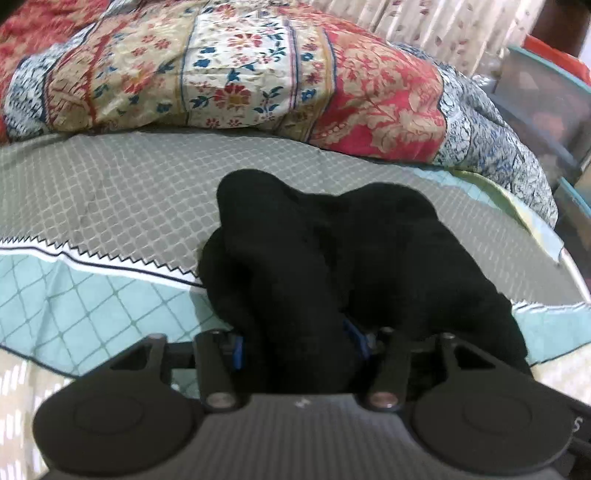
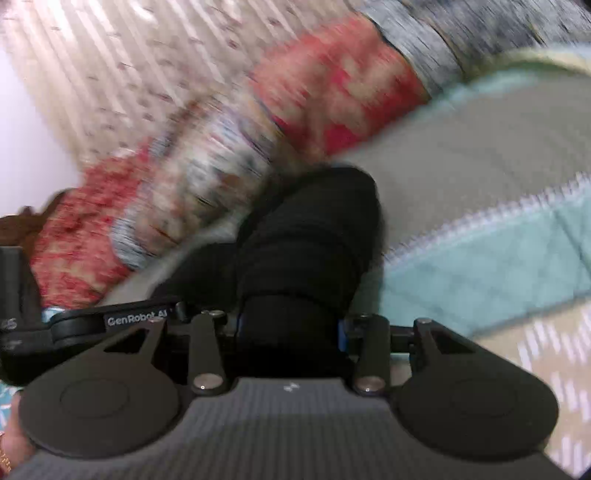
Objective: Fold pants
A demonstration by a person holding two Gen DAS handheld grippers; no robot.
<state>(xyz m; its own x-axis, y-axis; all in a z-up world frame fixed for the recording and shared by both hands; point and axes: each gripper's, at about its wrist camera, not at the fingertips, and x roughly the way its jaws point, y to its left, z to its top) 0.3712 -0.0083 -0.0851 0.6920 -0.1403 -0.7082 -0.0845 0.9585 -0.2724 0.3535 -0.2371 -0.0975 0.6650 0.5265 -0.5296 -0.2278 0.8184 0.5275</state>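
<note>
Left wrist view looks along the left gripper (image 1: 301, 341), whose two blue-padded fingers (image 1: 238, 349) stand a little apart with a thick bunch of the black pants (image 1: 332, 251) clamped between them. From the jaws the dark cloth rises and spreads forward in two rounded humps, one just ahead and to the left of the gripper, the other ahead and to its right, and a further flap hangs down past the right finger. Beneath and beyond the cloth lies the bed (image 1: 122, 192), covered by a grey sheet with a small grid pattern, edged by a white zigzag border and then a pale teal quilted band nearer the gripper on its left. Well ahead of the gripper, a bundled floral quilt (image 1: 240, 74) in red, cream and blue runs across the far side of the bed, with a pleated curtain (image 1: 424, 22) behind it. Right wrist view is smeared by motion blur, yet it shows the right gripper (image 2: 291, 328) likewise closed on a rolled mass of the same pants, which bulges straight ahead from between its fingers. To the left of this gripper, close beside it, sits the body of the other gripper, labelled GenRobot AI. The grey sheet and teal band lie ahead and to its right, the quilt ahead and to its left. Whether the pants touch the bed cannot be told.
</note>
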